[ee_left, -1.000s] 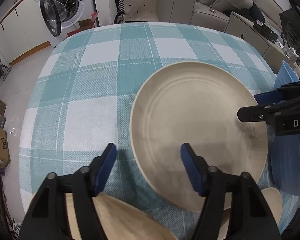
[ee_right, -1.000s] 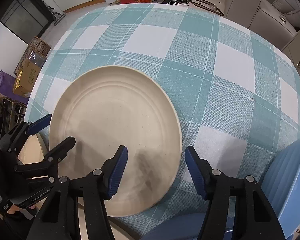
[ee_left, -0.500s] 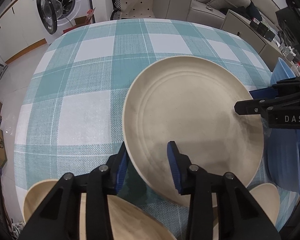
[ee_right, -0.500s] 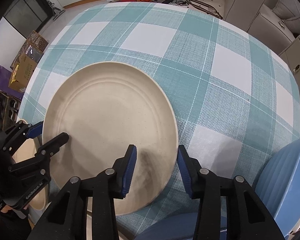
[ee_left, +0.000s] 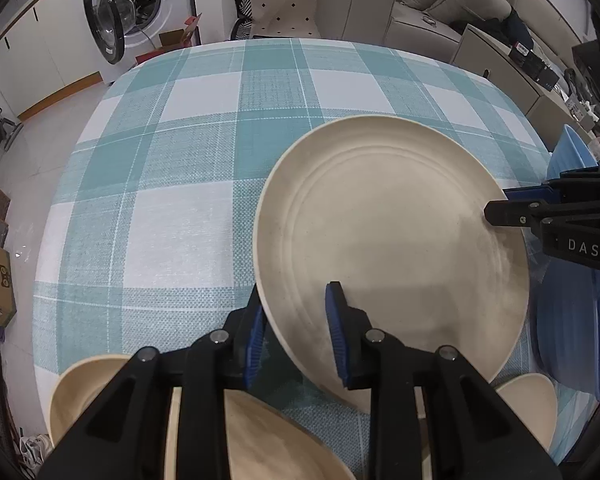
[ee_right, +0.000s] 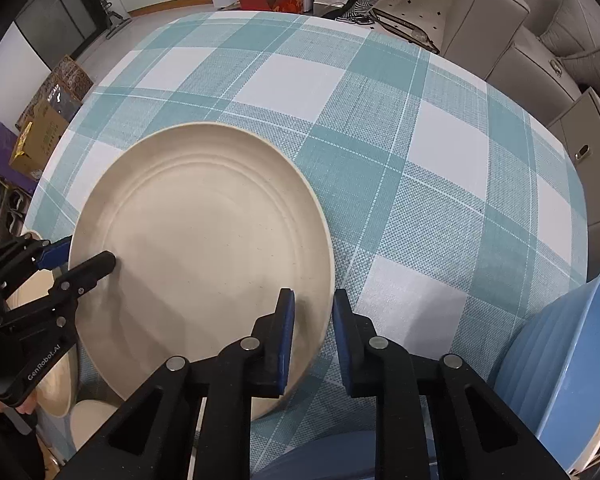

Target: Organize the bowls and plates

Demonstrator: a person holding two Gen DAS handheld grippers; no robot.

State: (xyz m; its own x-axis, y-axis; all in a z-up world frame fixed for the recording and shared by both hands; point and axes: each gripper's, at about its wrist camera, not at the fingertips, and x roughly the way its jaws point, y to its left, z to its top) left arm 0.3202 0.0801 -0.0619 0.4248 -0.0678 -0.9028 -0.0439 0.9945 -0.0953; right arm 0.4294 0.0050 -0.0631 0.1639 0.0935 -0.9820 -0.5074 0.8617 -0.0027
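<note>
A large cream plate (ee_left: 392, 232) (ee_right: 204, 240) lies on the teal-checked tablecloth (ee_left: 180, 160). My left gripper (ee_left: 296, 336) straddles the plate's near-left rim. Its jaws are closing, with one blue pad over the plate and the other outside the rim, pressing on it. My right gripper (ee_right: 314, 336) is closing the same way on the opposite rim, which sits between its pads. Each gripper also shows in the other's view: the right gripper (ee_left: 500, 204) at the plate's right edge, the left gripper (ee_right: 86, 254) at its left edge.
Cream bowls (ee_left: 76, 384) and another cream dish (ee_left: 260, 440) sit at the near table edge under my left gripper. A small cream bowl (ee_left: 528, 400) is nearby. Blue bowls (ee_left: 572, 320) (ee_right: 560, 360) stand to the right. A washing machine (ee_left: 120, 20) and sofa lie beyond the table.
Both grippers' jaws have come together from wide open onto the cream plate's rim, one on each side. Neither hand has shifted noticeably.
</note>
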